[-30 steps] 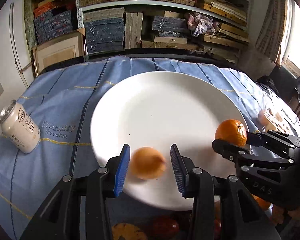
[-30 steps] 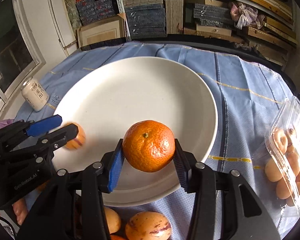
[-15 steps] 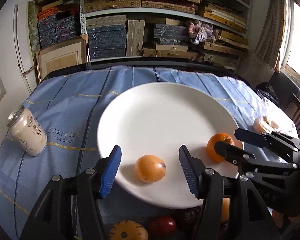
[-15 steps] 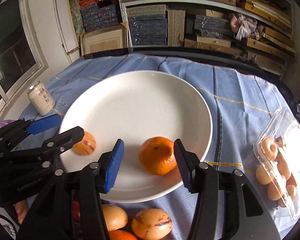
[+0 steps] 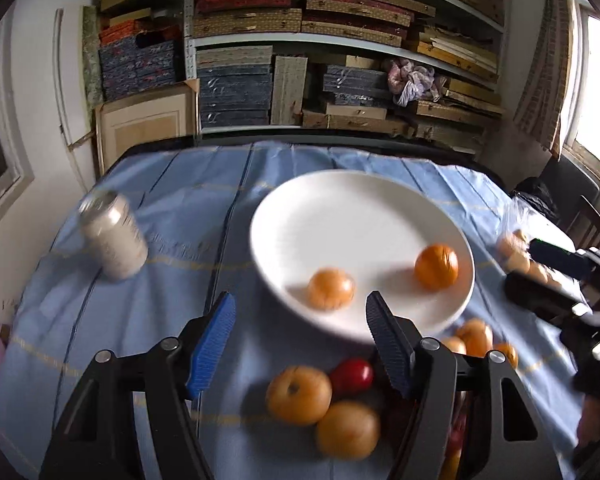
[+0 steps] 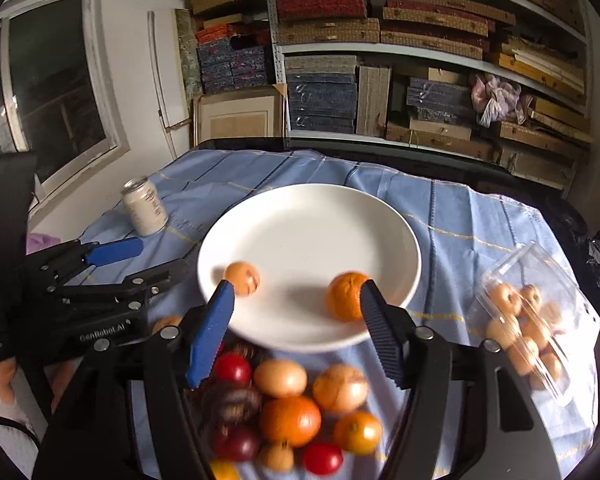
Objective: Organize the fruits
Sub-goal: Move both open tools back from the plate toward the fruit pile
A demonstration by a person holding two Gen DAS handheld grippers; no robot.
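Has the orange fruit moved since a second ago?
Yes. The mandarin left the right gripper, whose jaws are opening, and now rests on the white plate.

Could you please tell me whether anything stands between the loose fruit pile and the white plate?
Nothing visible does. The pile of loose fruit lies on the blue cloth against the near rim of the round white plate, which holds just two orange fruits.

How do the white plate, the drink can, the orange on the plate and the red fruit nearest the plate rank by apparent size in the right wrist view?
1. white plate
2. orange and drink can: alike, the orange is nearer, so unranked
3. red fruit
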